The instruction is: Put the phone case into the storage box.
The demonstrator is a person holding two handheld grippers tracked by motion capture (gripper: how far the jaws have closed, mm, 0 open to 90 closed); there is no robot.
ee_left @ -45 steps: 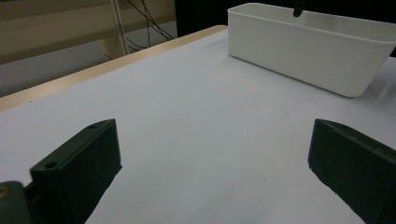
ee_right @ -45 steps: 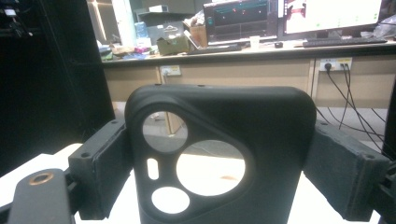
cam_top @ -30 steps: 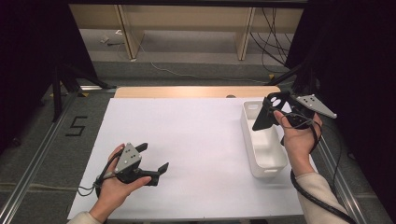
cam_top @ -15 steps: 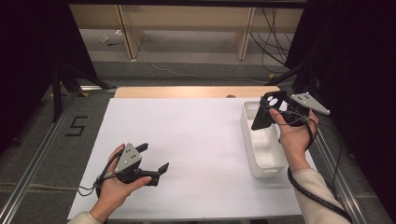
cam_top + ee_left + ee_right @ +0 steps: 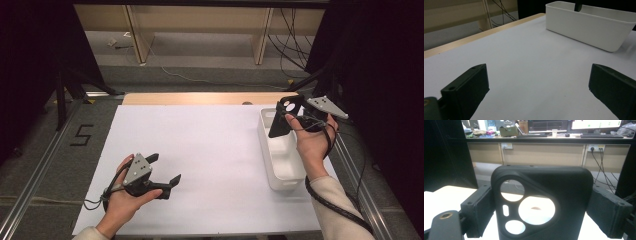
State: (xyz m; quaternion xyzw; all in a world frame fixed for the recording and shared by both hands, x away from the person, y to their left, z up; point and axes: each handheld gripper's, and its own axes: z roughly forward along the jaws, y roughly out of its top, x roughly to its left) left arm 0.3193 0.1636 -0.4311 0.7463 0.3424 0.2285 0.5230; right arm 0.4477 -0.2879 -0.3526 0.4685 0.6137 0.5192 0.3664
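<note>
So we've got the black phone case (image 5: pixel 281 116) pinched in our right hand-held gripper (image 5: pixel 292 117), held up in the air over the far end of the white bin (image 5: pixel 280 167) on the right side of the tabletop (image 5: pixel 215 145). In the right gripper view the phone case (image 5: pixel 541 202) stands upright and pretty much square to the camera, with a jaw pressed against each of its side edges, so it sits right between them and sticks up past both. We can see straight through its camera cutouts: one round hole upper left, a bigger one in the middle, a smaller one below and a little slot beside them. From the high view the case hangs tilted, its lower end pointing down toward the bin, but we can't tell if it touches the rim or not

Our left hand-held gripper (image 5: pixel 162 172) is way over on the near left of the tabletop, well apart from the case, resting low with its jaws spread wide and nothing between them. In the left gripper view it looks across the bare white surface at the bin's (image 5: pixel 586 27) long side wall
</note>
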